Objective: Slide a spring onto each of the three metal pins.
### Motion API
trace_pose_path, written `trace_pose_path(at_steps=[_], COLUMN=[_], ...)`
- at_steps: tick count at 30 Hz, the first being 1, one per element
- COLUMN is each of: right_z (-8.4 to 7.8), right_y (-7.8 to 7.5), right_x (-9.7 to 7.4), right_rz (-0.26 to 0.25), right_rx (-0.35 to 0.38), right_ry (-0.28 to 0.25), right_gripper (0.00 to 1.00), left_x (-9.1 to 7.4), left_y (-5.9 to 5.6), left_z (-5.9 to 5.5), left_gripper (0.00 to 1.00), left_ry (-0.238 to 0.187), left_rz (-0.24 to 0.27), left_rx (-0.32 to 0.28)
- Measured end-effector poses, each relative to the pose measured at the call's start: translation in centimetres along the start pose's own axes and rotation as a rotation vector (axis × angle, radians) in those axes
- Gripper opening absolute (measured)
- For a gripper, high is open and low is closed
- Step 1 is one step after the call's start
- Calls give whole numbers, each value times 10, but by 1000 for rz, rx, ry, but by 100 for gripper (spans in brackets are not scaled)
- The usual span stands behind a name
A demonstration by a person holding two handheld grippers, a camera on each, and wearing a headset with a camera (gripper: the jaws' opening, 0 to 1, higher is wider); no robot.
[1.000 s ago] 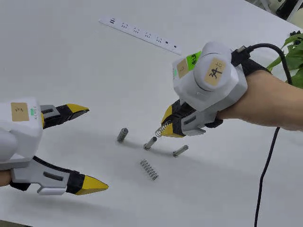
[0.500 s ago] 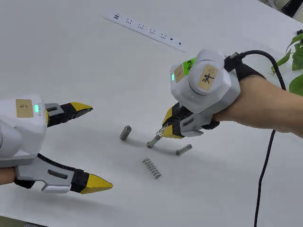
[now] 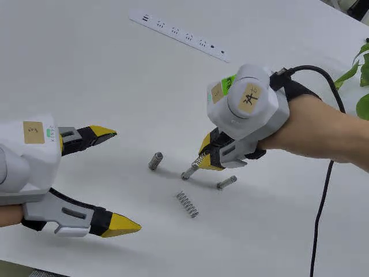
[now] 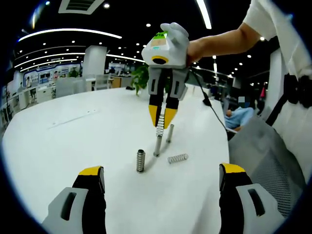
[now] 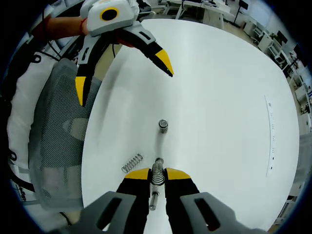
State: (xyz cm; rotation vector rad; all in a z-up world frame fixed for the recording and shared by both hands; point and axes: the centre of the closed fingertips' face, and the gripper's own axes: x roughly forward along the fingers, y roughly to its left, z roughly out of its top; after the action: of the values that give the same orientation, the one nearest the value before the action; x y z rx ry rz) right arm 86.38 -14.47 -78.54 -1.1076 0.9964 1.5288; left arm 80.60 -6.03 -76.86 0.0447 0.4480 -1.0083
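Three short metal pins stand on the white table (image 3: pixel 86 75). The left pin (image 3: pixel 155 160) wears a spring. Over the middle pin (image 3: pixel 187 172) my right gripper (image 3: pixel 204 161) is shut on a second spring (image 3: pixel 199 161), tilted, its lower end at the pin's top. The left gripper view shows that spring (image 4: pixel 160 127) right above the pin (image 4: pixel 158 145). The right pin (image 3: pixel 226 182) is bare. A loose spring (image 3: pixel 187 204) lies flat in front of the pins. My left gripper (image 3: pixel 118 180) hovers open at the near left, nothing in it.
A white power strip (image 3: pixel 183 36) lies at the table's far side. A black cable (image 3: pixel 323 202) trails off the right gripper along the right edge, by green plant leaves (image 3: pixel 360 75). A mesh chair (image 5: pixel 58 146) stands beside the table.
The right gripper has sunk a little, bringing the held spring's lower end down to the middle pin's top. The left gripper has hardly moved.
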Motion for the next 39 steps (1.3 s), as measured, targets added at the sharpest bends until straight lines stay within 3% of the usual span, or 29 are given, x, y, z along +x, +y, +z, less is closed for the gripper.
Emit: trace_pose_path(at_steps=[39], right_z=[-12], right_y=[-2], right_x=[48], right_rz=[-47], right_rx=[11], right_ry=[-4], right_gripper=[12], left_x=[3], left_y=[-1], left_z=[-8], left_gripper=[97], left_ry=[21], left_rz=[-11], left_rx=[-9])
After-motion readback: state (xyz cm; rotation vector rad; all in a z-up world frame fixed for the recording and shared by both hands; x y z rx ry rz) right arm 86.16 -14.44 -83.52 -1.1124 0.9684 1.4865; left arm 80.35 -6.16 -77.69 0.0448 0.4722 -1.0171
